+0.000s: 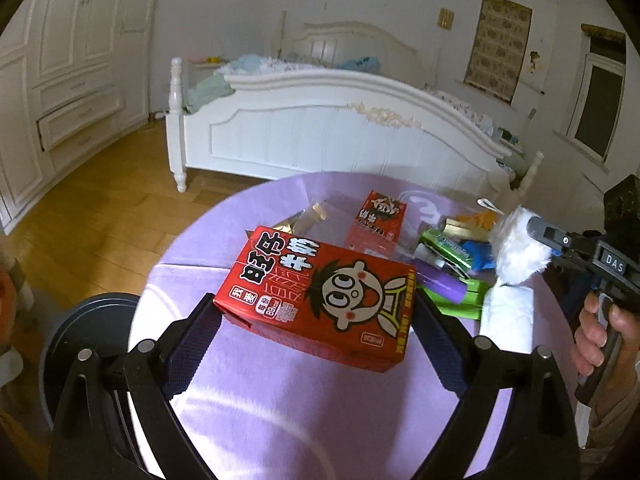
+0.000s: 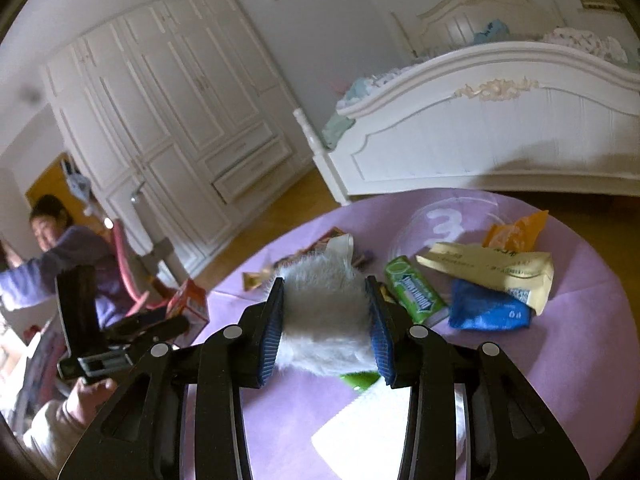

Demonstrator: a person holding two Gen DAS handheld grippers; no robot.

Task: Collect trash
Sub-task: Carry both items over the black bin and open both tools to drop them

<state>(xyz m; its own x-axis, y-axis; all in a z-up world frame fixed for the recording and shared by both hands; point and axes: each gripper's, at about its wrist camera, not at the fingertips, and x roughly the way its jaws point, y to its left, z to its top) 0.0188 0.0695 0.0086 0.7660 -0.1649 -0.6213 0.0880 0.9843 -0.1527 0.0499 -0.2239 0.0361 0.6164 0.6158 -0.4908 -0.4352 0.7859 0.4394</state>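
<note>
My left gripper (image 1: 316,300) is shut on a red milk carton (image 1: 320,294) with a cartoon face, held above the round purple table (image 1: 280,400). My right gripper (image 2: 326,292) is shut on a white fluffy piece (image 2: 324,312), lifted over the table; in the left wrist view the same fluffy piece (image 1: 516,246) shows at the right, in front of the right gripper's black body. A second red carton (image 1: 378,218) lies farther back on the table. The left gripper (image 2: 188,322) with its red carton (image 2: 190,304) appears at the left of the right wrist view.
On the table lie a green gum pack (image 2: 416,292), a blue packet (image 2: 486,308), a cream wrapper (image 2: 492,268), an orange packet (image 2: 516,232), a purple tube (image 1: 440,282) and white tissue (image 2: 368,428). A white bed (image 1: 320,132) stands behind, a wardrobe (image 2: 168,112) to the left. A person (image 2: 60,256) is at far left.
</note>
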